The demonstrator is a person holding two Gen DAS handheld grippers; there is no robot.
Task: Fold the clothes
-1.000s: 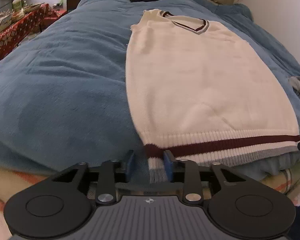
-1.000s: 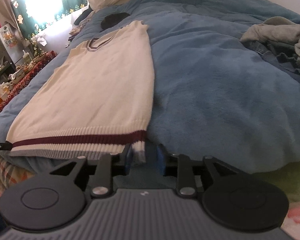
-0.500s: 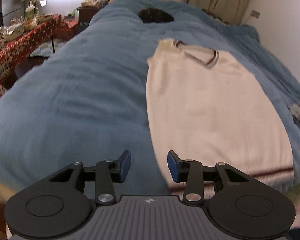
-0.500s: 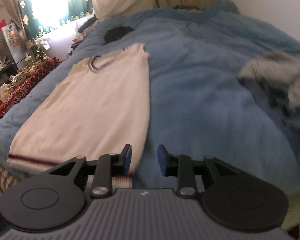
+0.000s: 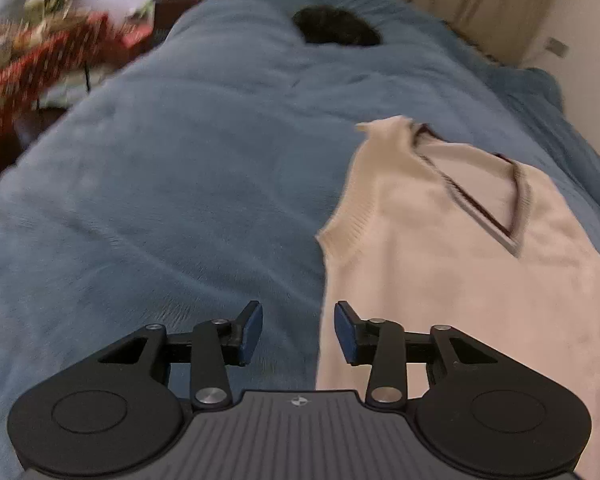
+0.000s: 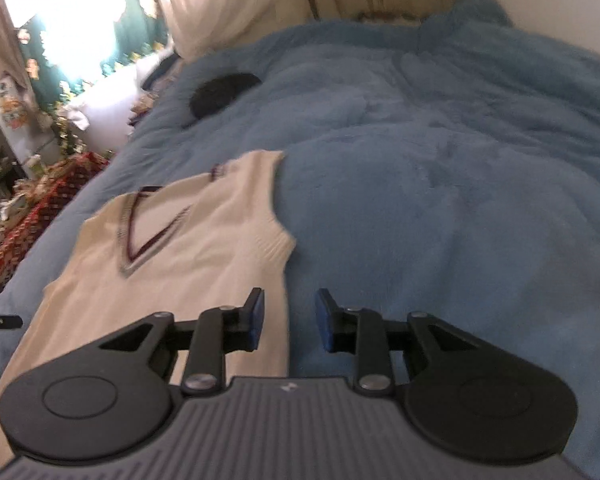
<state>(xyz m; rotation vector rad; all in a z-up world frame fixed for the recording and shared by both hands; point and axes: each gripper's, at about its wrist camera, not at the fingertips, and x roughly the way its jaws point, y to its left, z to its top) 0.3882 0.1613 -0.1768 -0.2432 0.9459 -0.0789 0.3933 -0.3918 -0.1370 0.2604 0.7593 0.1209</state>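
Both empty tools tilt down over the vest (image 5: 460,280): left tool (image 5: 298,334) closing, right tool (image 6: 289,320) parted.

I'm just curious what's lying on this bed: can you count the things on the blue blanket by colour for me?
Cream: 1, the sleeveless V-neck vest, lying flat
Black: 1, a dark round fuzzy thing near the far end; what it is cannot be told
Total: 2 things on the blue blanket
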